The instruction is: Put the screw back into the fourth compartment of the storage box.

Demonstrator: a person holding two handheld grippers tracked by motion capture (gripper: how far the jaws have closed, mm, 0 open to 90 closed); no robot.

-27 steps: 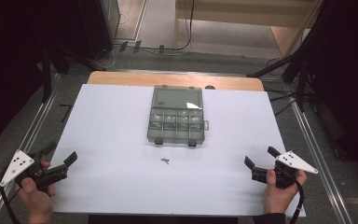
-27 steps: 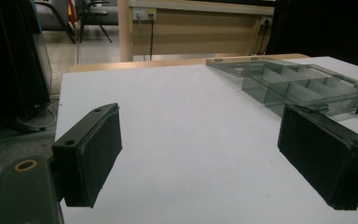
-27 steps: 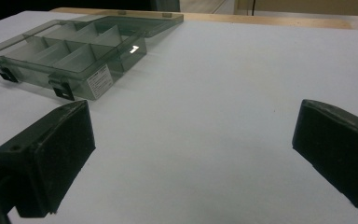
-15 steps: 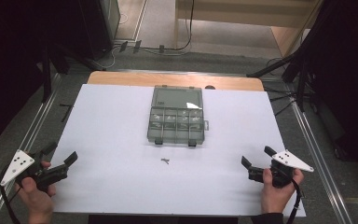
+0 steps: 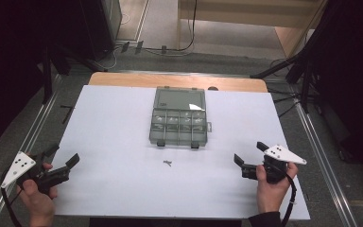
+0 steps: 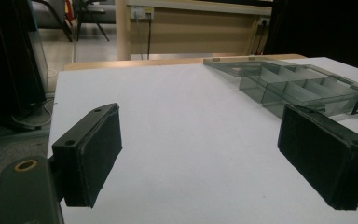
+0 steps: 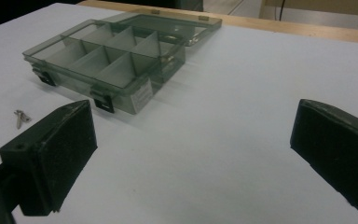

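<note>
Grippers: you hold two, one in each hand, both low over the near part of the desk point(image 5: 123, 118).
Left gripper point(image 5: 62, 160): at the near left edge of the white sheet; its jaws stand wide apart with nothing between them, as the left gripper view point(image 6: 200, 154) shows.
Right gripper point(image 5: 250, 156): at the near right of the sheet; its jaws are spread wide too, bare desk between them in the right gripper view point(image 7: 191, 154).
Organizer box point(image 5: 179, 123): one clear grey box, mid-desk toward the far side, well apart from both of your grippers. Its lid lies open flat behind it.
Compartments: two rows, four in the back row; I cannot count the front row for sure.
Screws point(image 5: 167, 163): a small metal cluster on the sheet just in front of the box, between your two grippers; it looks like two pieces in the right gripper view point(image 7: 20, 116).
Latches: two dark ones on the box's near wall.
</note>
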